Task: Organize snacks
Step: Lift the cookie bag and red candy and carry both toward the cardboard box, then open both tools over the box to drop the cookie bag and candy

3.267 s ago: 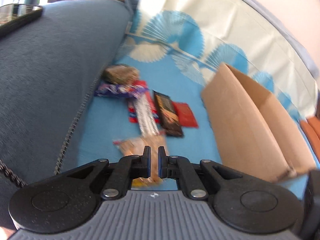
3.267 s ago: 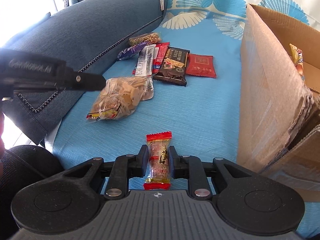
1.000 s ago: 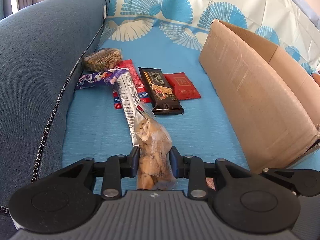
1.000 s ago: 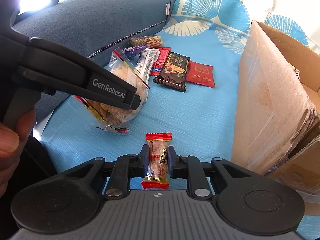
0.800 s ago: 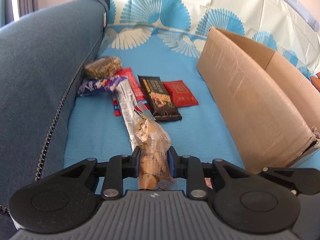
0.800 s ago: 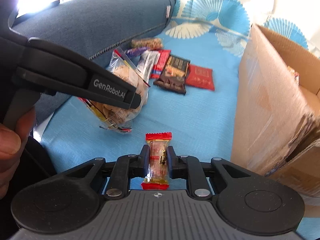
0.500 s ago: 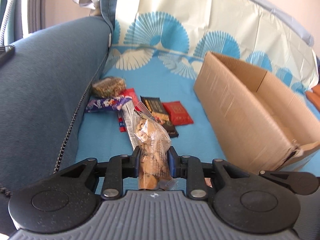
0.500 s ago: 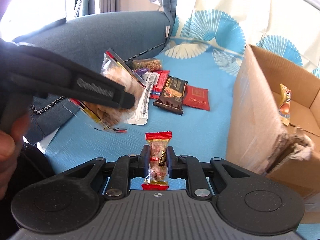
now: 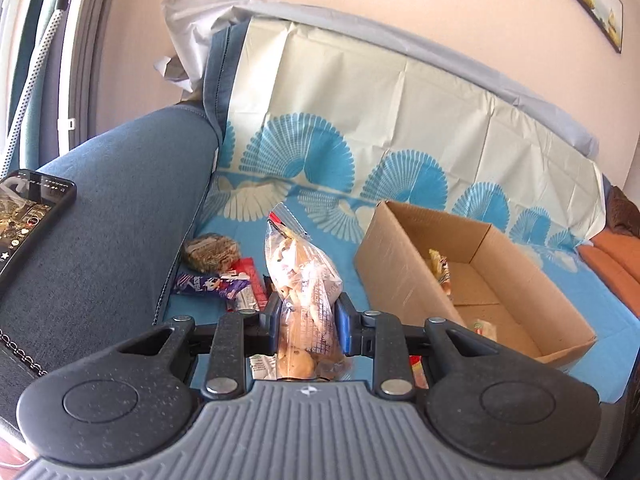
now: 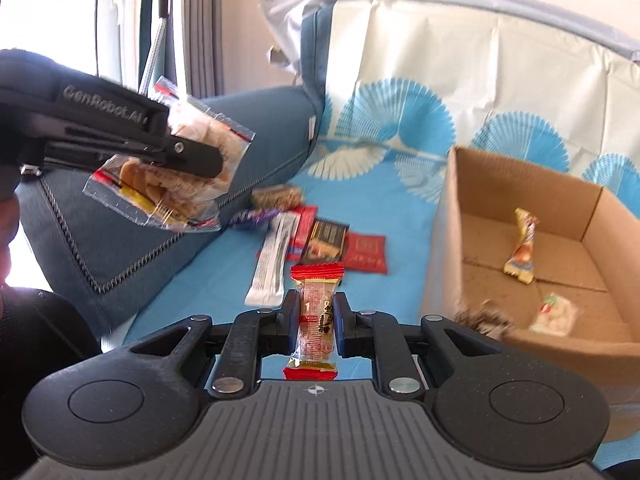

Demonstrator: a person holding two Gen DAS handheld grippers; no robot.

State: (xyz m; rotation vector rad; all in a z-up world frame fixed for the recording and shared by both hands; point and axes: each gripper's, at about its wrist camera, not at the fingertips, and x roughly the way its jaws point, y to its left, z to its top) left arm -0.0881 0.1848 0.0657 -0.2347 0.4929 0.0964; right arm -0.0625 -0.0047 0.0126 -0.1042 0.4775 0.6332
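My left gripper (image 9: 306, 316) is shut on a clear bag of cookies (image 9: 302, 280), held up in the air; from the right wrist view the same bag of cookies (image 10: 172, 172) hangs at upper left in the left gripper (image 10: 200, 156). My right gripper (image 10: 317, 318) is shut on a small red-ended candy bar (image 10: 316, 316). An open cardboard box (image 10: 532, 240) sits to the right with two or three snacks inside. Several snack packets (image 10: 320, 240) lie on the blue cloth beside the sofa arm.
A blue sofa arm (image 9: 120, 216) rises on the left, with a phone (image 9: 28, 216) lying on it. The blue-and-white patterned cloth (image 9: 360, 128) covers the seat and backrest. An orange cushion (image 9: 612, 264) lies far right, beyond the cardboard box (image 9: 472, 280).
Both grippers have risen and tilted up with their snacks; the views now take in the backrest, the wall and the inside of the box. The cookie bag hangs higher above the cloth.
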